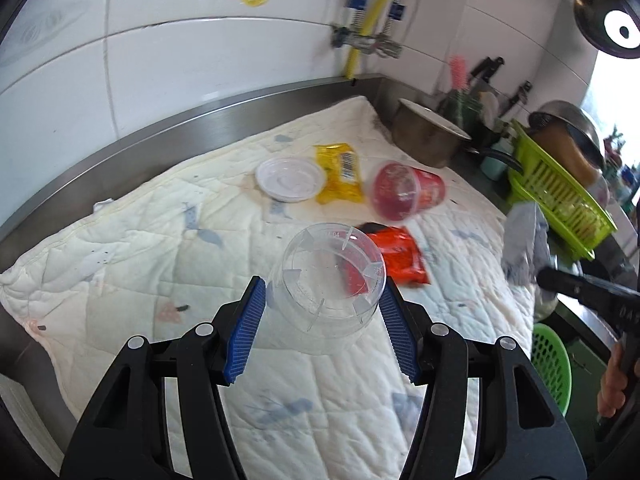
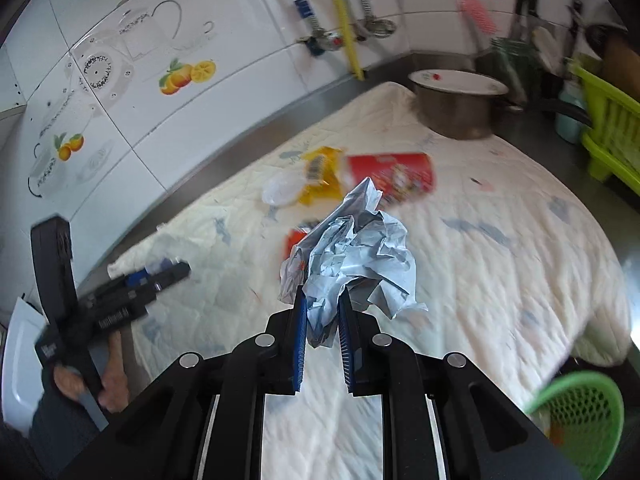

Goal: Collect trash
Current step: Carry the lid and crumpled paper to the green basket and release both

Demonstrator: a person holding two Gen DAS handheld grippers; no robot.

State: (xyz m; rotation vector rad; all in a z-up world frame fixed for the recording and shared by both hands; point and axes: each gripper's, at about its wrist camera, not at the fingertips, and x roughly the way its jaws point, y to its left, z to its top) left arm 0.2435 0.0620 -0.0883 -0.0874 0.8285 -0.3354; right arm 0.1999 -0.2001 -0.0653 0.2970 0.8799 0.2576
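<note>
My left gripper is shut on a clear plastic cup, held bottom-forward above the white quilted cloth. My right gripper is shut on a crumpled blue-grey paper wad, lifted off the cloth. On the cloth lie a white plastic lid, a yellow wrapper, a tipped red cup and a red-orange snack packet. The paper wad and the right gripper's black body show at the right edge of the left wrist view.
A green mesh basket sits below the cloth's near right corner, also seen as the basket. A steel pot stands at the far corner. A lime dish rack with bowls is on the right. Tiled wall behind.
</note>
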